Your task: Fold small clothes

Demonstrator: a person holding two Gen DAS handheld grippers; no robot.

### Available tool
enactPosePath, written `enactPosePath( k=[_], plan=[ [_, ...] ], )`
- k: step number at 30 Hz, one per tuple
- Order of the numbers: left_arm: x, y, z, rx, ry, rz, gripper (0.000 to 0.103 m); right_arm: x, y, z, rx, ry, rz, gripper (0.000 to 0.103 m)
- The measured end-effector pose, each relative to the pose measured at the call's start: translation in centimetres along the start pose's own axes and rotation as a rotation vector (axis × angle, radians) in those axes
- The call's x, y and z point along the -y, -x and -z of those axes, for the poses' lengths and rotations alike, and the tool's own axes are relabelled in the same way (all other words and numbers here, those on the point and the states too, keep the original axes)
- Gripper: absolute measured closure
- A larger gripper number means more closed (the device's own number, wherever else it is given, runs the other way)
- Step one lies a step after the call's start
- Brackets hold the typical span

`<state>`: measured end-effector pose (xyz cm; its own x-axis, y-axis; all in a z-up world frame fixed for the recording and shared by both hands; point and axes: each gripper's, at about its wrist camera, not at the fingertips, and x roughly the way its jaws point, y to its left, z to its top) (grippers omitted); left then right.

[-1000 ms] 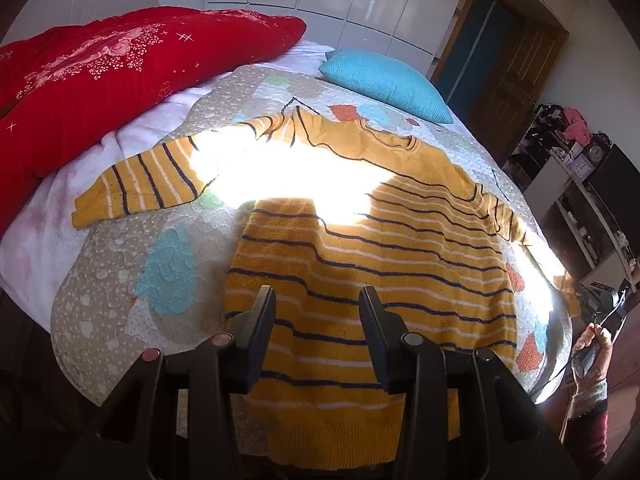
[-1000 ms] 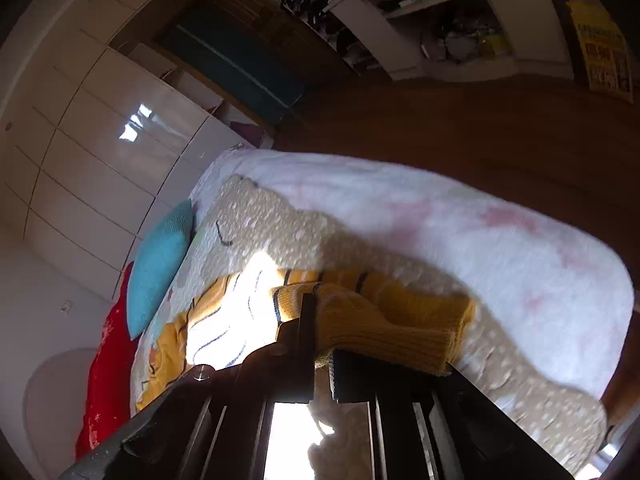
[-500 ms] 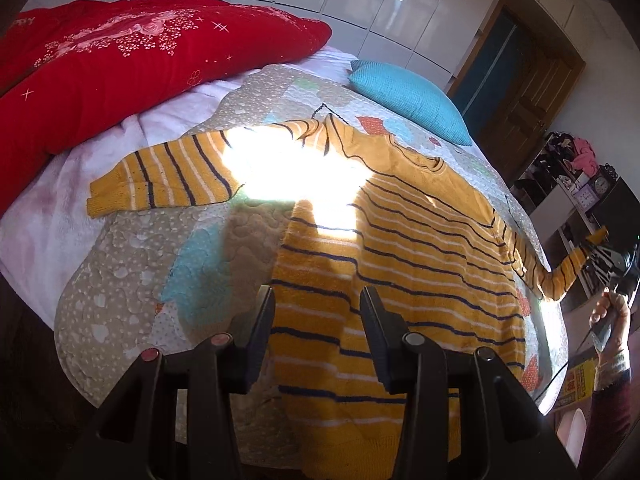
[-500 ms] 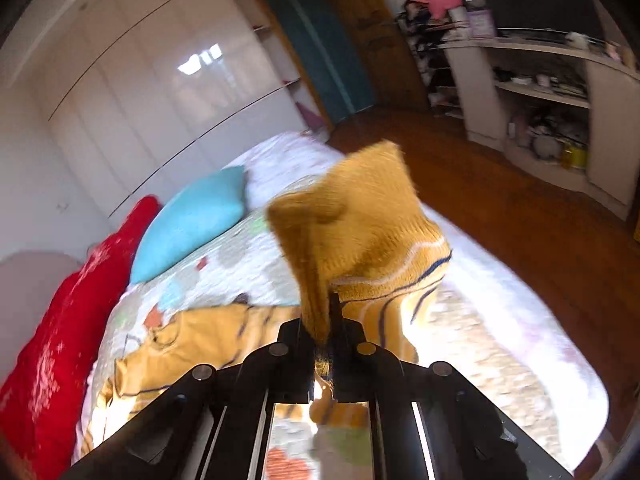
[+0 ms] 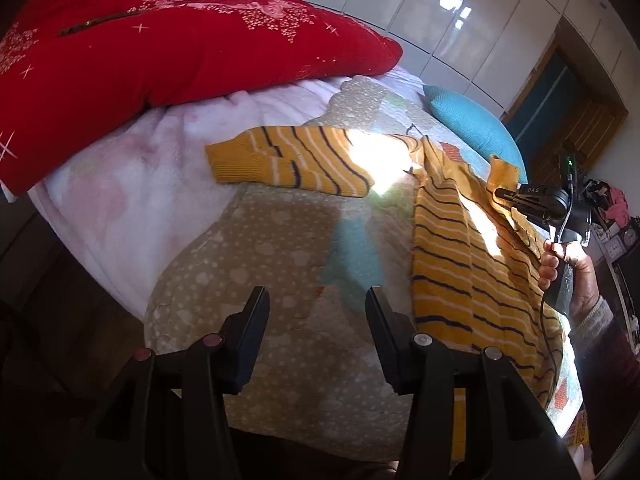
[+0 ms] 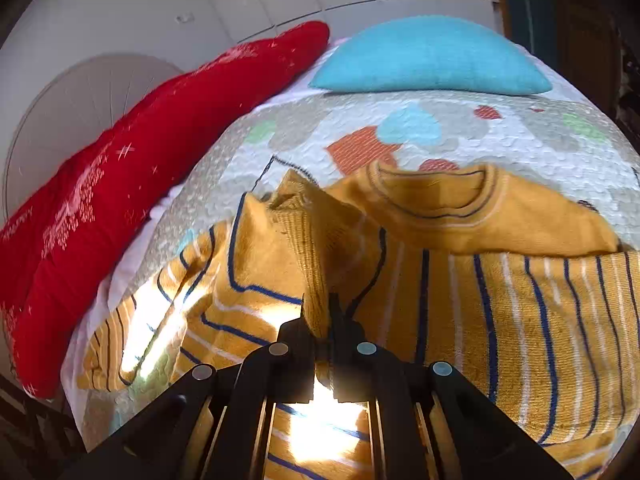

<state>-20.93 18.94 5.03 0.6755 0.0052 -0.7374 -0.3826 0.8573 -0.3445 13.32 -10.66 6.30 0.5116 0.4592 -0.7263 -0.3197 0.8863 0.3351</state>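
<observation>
A yellow sweater with navy and white stripes point(image 5: 460, 264) lies flat on the bed quilt point(image 5: 280, 248). Its left sleeve point(image 5: 288, 164) stretches out toward the red cushion. My left gripper point(image 5: 316, 304) is open and empty, above bare quilt left of the sweater's hem. My right gripper point(image 6: 318, 308) is shut on the cuff of the right sleeve point(image 6: 296, 252) and holds it over the sweater's chest, below the collar point(image 6: 432, 196). In the left wrist view the right gripper point(image 5: 500, 194) shows at the right with the cuff point(image 5: 502, 174) in it.
A large red cushion point(image 5: 160, 52) lies along the bed's far left side. A turquoise pillow point(image 6: 428, 56) sits at the head. A pink-white blanket point(image 5: 132, 184) lies under the quilt. White wardrobe doors point(image 5: 460, 20) stand behind. Shelves with clutter point(image 5: 616, 220) are at the right.
My right gripper has carried the right sleeve cuff up off the bed's edge and across over the sweater's chest. My left gripper has swung left, off the hem to over bare quilt.
</observation>
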Motion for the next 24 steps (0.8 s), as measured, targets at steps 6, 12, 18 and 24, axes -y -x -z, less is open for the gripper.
enactPosePath(
  k=[6, 12, 18, 24],
  plan=[
    [-2.2, -0.5, 0.3, -0.010, 0.039, -0.013, 0.054, -3.8, -5.1, 1.1, -0.103, 0.140, 0.050, 0.074],
    [-3.5, -0.6, -0.3, 0.001, 0.083, -0.030, 0.049, -7.6, -6.2, 1.9, -0.116, 0.215, 0.020, 0.052],
    [-5.2, -0.2, -0.8, 0.030, 0.155, -0.045, 0.044, -13.3, -1.9, 3.9, -0.036, 0.348, -0.054, 0.051],
    [-6.7, 0.3, -0.3, 0.045, 0.206, -0.057, 0.043, -23.6, -1.0, 10.0, -0.106, 0.671, -0.211, 0.046]
  ],
)
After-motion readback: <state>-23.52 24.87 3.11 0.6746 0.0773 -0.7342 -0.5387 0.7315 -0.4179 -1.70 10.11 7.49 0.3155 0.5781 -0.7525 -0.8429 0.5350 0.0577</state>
